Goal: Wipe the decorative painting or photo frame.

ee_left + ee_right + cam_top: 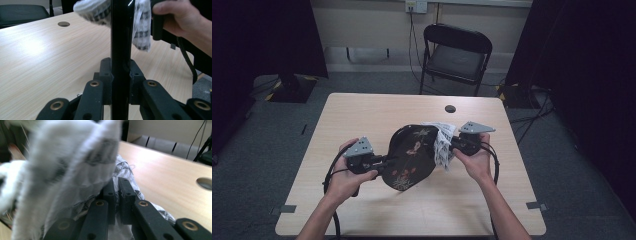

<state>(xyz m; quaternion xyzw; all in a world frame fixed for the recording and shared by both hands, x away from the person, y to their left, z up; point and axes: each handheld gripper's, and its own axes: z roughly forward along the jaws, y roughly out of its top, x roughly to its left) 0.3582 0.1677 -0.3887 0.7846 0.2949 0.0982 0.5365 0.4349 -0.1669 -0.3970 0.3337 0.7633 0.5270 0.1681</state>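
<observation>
A black plate (409, 156) painted with flowers and butterflies is held tilted above the wooden table (362, 115). My left gripper (379, 161) is shut on its left rim; in the left gripper view the plate's edge (120, 37) stands upright between the pads. My right gripper (453, 144) is shut on a white cloth with black pattern (443, 142), which lies against the plate's right side. In the right gripper view the cloth (62, 170) bunches over the jaws, blurred and close. The person's right hand (180, 20) appears beyond the plate.
A round cable hole (450, 108) sits near the table's far edge. A black folding chair (457, 55) stands behind the table. Cables trail from both grippers over the near edge. Dark curtains hang at both sides.
</observation>
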